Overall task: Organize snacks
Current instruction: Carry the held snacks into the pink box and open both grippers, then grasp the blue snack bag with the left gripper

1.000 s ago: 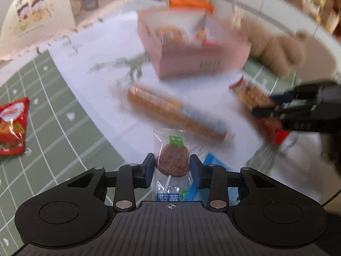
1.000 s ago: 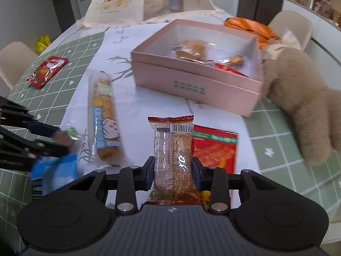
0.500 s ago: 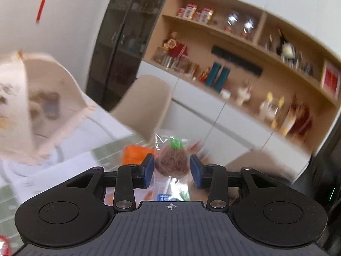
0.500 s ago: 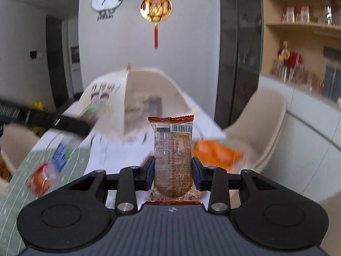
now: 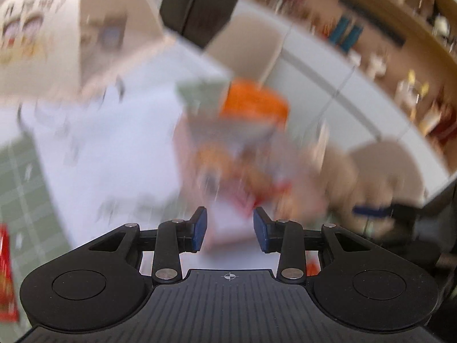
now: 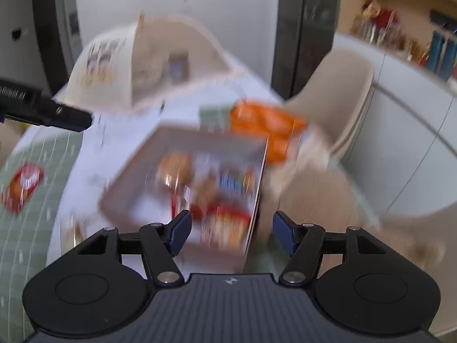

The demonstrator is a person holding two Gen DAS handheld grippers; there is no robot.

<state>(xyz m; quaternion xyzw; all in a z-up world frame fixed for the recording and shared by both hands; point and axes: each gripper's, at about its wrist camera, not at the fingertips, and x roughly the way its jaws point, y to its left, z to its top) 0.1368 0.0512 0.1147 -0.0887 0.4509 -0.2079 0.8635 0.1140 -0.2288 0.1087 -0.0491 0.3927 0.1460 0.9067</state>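
Both of your grippers are empty right now, poised above the near side of the pink box (image 6: 182, 188). Your right gripper (image 6: 230, 233) has just been opening: its jaws stand wide apart with nothing between the blue pads, and blurred wrappers already lie on the box floor directly ahead of it. Your left gripper (image 5: 230, 230) has its jaws parted by a narrower gap, and that gap is bare too; through it you see only the box (image 5: 242, 171) beyond. The motion blur is heavy, so I cannot name the individual snacks inside.

What decides your next move is where the leftover snacks lie, and that is to the left and nearer to you than the box. One red packet (image 6: 22, 188) sits flat on the green checked part of the desk (image 6: 31, 245), well left of the box; its edge also shows at the far left of the left wrist view (image 5: 5, 274). Your left gripper, whose black arm crosses the right wrist view's left edge (image 6: 45, 111), looks like the closer one to it, so I would send that hand. The packet's long axis appears to run diagonally from near-left to far-right, so turn the jaws across its narrow width. Stay clear of the beige food cover (image 6: 137, 65) at the far end.
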